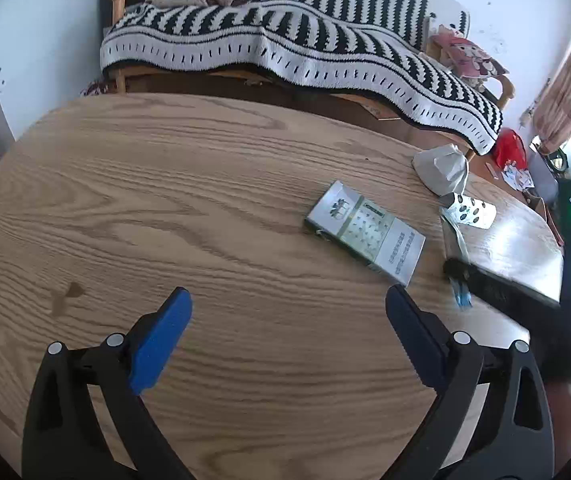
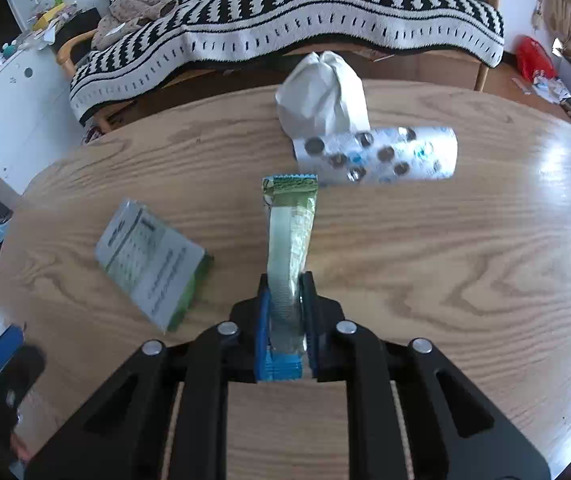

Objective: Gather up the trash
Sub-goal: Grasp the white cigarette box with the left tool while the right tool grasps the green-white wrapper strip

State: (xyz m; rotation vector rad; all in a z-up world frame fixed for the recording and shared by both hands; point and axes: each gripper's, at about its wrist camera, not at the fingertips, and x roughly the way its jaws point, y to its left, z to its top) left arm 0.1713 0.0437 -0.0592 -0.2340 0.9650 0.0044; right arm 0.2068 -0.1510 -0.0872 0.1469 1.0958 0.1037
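A: Start closest in. What has the right hand-held gripper (image 2: 285, 296) got?

B: Its jaws are clamped tight on a long green-and-clear wrapper (image 2: 291, 232). The wrapper's blue crimped end sits back between the pads, and the rest sticks out forward over the wooden desk (image 2: 465, 280), its green serrated tip nearest the blister pack.

A: And the left hand-held gripper (image 1: 289, 300)?

B: Spread wide with nothing in it, blue pads facing each other above bare wood on the near side of the desk. In the right wrist view only a blurred bit of it shows at the lower left edge.

A: Where does the other rubbish lie, taking the wrapper as the mark?

B: To the left of the wrapper, apart from it, a flattened silver-and-green carton (image 2: 153, 260) lies flat on the desk. In the left wrist view the same carton (image 1: 365, 228) lies beyond the open jaws, toward the right.

A: Further out?

B: Just past the wrapper's tip, a little to the right, a silver blister pack (image 2: 377, 154) lies crosswise; I cannot tell whether the two touch. Beyond that, against the blister pack's far left end, sits a crumpled white paper wad (image 2: 325, 92) near the desk's far edge.

A: And beyond the desk?

B: A wooden-framed sofa under a black-and-white striped throw (image 2: 285, 28), with a brownish knitted garment (image 2: 133, 16) heaped at its left end. To the far right of the wrapper, a red bag (image 2: 533, 60) sits on the floor.
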